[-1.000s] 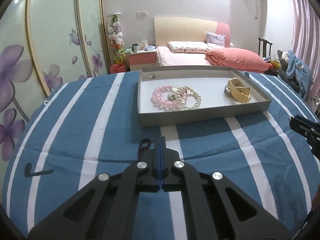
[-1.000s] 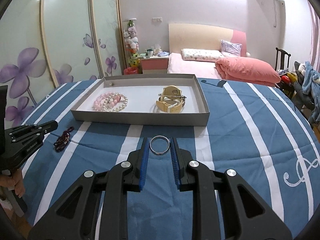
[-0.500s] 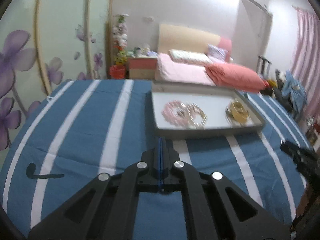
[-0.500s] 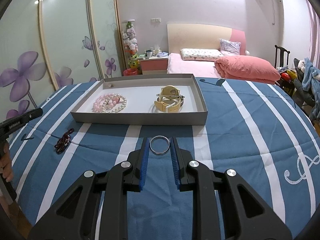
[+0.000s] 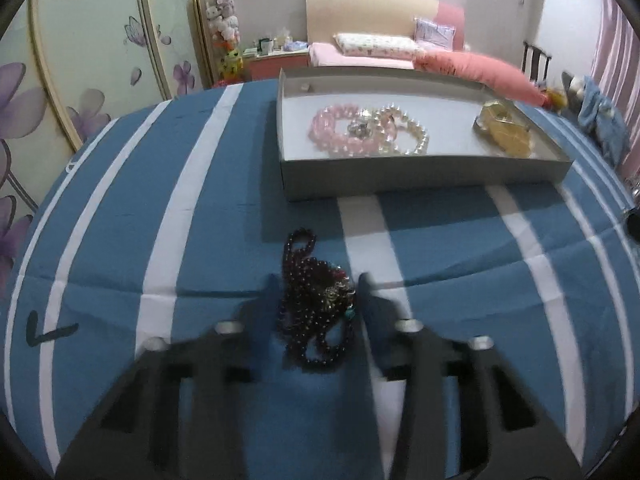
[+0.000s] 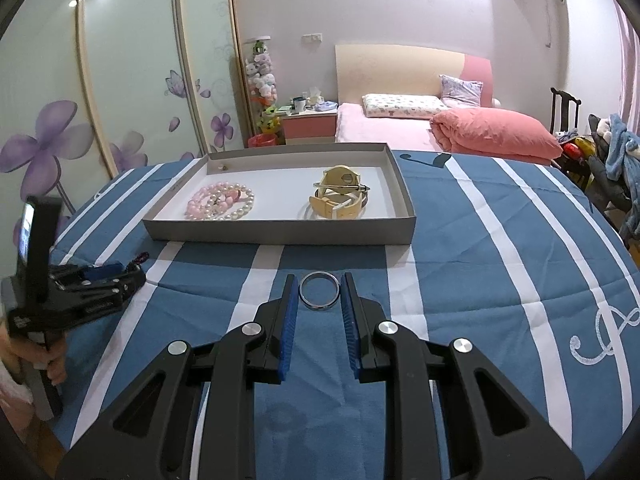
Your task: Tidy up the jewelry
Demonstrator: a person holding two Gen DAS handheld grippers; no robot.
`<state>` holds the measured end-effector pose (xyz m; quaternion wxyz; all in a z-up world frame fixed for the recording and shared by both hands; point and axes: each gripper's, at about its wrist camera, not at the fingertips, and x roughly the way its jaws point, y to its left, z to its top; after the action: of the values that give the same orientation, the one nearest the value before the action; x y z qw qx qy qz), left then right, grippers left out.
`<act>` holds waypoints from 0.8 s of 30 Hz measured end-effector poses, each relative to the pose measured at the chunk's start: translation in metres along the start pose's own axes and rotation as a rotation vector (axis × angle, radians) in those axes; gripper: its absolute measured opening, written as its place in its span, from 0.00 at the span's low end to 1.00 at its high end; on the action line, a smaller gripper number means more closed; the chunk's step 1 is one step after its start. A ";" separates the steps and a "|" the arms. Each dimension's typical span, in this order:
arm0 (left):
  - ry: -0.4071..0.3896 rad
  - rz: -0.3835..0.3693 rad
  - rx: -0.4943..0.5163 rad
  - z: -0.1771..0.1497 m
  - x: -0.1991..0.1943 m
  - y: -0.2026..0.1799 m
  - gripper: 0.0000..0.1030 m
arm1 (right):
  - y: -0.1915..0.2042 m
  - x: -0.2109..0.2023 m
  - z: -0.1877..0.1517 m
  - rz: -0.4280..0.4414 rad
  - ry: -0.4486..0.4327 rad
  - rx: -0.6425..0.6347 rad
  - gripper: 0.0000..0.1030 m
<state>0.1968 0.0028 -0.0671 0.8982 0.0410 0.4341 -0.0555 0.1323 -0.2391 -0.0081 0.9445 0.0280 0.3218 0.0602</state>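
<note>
Blue striped desk, grey tray far. Left tool opening, blurred, apparently straddling dark bead necklace untouched. Right tool nearly closed on silver ring.

My right hand-held gripper pinches a silver ring between its blue pads above the striped bench. Beyond sits the grey tray holding pink and pearl bracelets and a yellow watch. My left hand-held gripper hovers at left.
</note>
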 end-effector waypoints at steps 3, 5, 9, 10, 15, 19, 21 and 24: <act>-0.003 0.008 0.001 -0.001 -0.003 0.002 0.13 | 0.001 0.001 -0.001 0.011 0.003 0.008 0.22; -0.007 0.014 -0.002 -0.001 -0.005 0.003 0.11 | 0.002 0.001 -0.001 0.014 0.002 0.006 0.22; -0.049 0.005 -0.021 -0.005 -0.015 0.007 0.08 | 0.001 -0.003 0.001 0.016 -0.012 0.009 0.22; -0.061 0.007 -0.023 -0.005 -0.018 0.007 0.08 | 0.000 -0.003 0.001 0.016 -0.016 0.012 0.22; -0.142 0.015 -0.017 -0.005 -0.039 0.004 0.08 | -0.003 -0.008 0.005 0.015 -0.044 0.027 0.22; -0.212 0.030 -0.002 -0.005 -0.058 -0.002 0.08 | -0.004 -0.012 0.008 0.020 -0.072 0.038 0.22; -0.245 0.036 0.008 -0.004 -0.067 -0.006 0.08 | -0.004 -0.014 0.009 0.020 -0.088 0.038 0.22; -0.297 0.058 0.029 -0.003 -0.080 -0.013 0.08 | -0.003 -0.019 0.013 0.021 -0.117 0.038 0.22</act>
<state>0.1439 -0.0049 -0.0067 0.9531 0.0577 0.2941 -0.0414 0.1260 -0.2448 0.0132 0.9603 0.0529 0.2667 0.0620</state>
